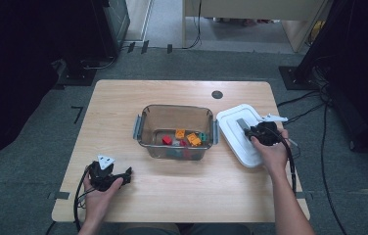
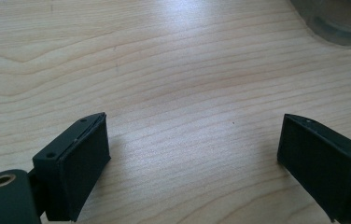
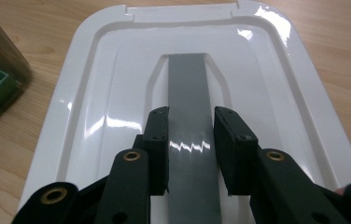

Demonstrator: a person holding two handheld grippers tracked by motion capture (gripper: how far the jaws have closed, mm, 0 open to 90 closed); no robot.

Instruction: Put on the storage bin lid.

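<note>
**Lid gripped at handle, bin open**

Lid (image 3: 94,107), glossy white plastic with rounded corners, is laid flat on the pale wood-grain table (image 1: 123,103), just right of the clear rectangular bin (image 1: 174,131). Its raised grey handle strip (image 3: 188,93) is straddled by the right gripper (image 3: 191,140), jaws narrowed against both sides. Small red, orange and green blocks (image 1: 186,139) are seen inside the bin. The left gripper (image 2: 192,154) is held over bare wood, its 2 matte black jaws wide apart.
</note>
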